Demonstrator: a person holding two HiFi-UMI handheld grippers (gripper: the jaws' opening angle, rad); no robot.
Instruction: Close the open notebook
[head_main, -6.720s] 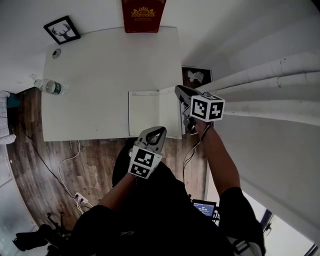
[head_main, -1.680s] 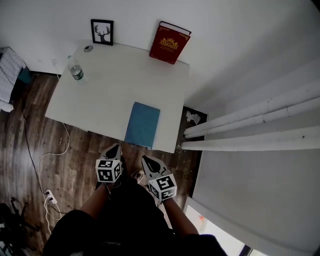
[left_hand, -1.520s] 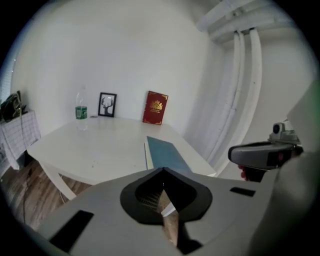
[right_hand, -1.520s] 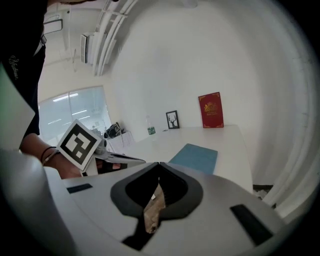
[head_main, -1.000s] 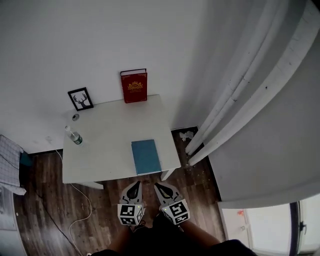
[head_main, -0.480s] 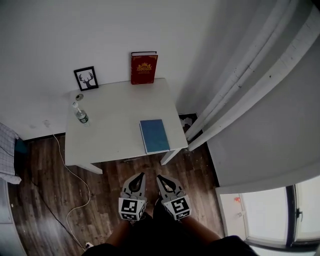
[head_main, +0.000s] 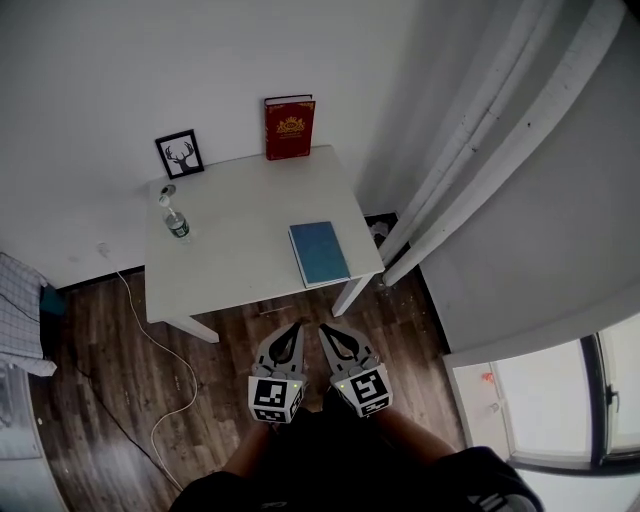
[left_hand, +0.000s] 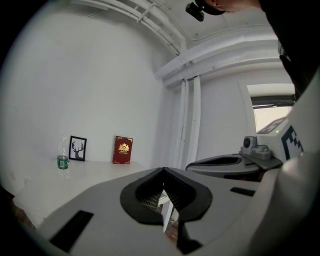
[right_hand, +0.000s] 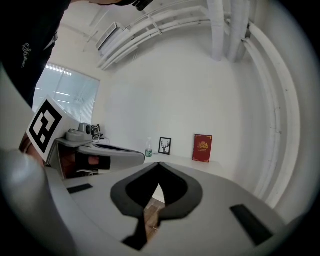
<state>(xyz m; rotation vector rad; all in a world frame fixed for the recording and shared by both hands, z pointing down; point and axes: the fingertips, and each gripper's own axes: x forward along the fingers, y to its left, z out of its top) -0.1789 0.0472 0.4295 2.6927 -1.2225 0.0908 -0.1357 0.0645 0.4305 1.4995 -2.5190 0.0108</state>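
The notebook (head_main: 320, 253) lies closed, blue cover up, near the front right corner of the white table (head_main: 230, 260). Both grippers hang side by side over the wooden floor, well short of the table's front edge. My left gripper (head_main: 294, 328) is shut with nothing in it, its tip (left_hand: 163, 170) pointing towards the table. My right gripper (head_main: 327, 330) is likewise shut and empty, its jaws meeting at the tip (right_hand: 159, 164). Neither touches the notebook. The notebook is not visible in either gripper view.
A red book (head_main: 290, 127) and a framed deer picture (head_main: 181, 154) lean against the back wall. A water bottle (head_main: 175, 221) stands at the table's left. White curtains (head_main: 470, 150) hang to the right. A white cable (head_main: 170, 400) runs over the floor.
The notebook, open several seconds ago, now lies closed. Both grippers have drawn back from the table and stay together over the floor. The table has shifted slightly in the head view.
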